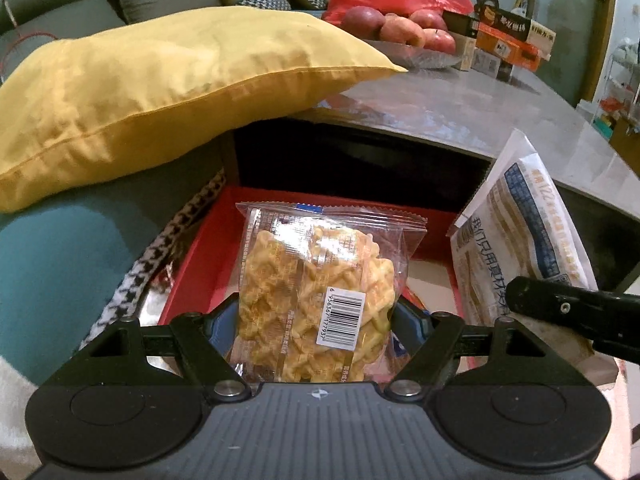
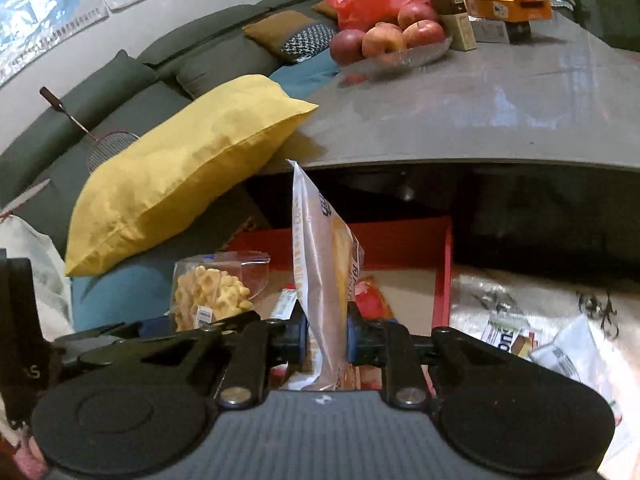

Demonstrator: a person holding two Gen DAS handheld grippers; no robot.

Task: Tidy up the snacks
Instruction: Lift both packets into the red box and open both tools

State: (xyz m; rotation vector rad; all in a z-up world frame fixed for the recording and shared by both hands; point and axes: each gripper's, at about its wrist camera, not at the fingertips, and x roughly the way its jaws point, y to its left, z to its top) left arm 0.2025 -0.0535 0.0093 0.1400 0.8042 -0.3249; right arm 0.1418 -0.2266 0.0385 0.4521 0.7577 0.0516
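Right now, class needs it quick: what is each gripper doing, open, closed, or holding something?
Left gripper: closed on the clear waffle snack packet.
Right gripper: closed on the white bread bag, held upright.

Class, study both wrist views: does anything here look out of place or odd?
Yes: a yellow cushion lies with its corner resting on the grey table. Snack packets lie loose outside the red box.
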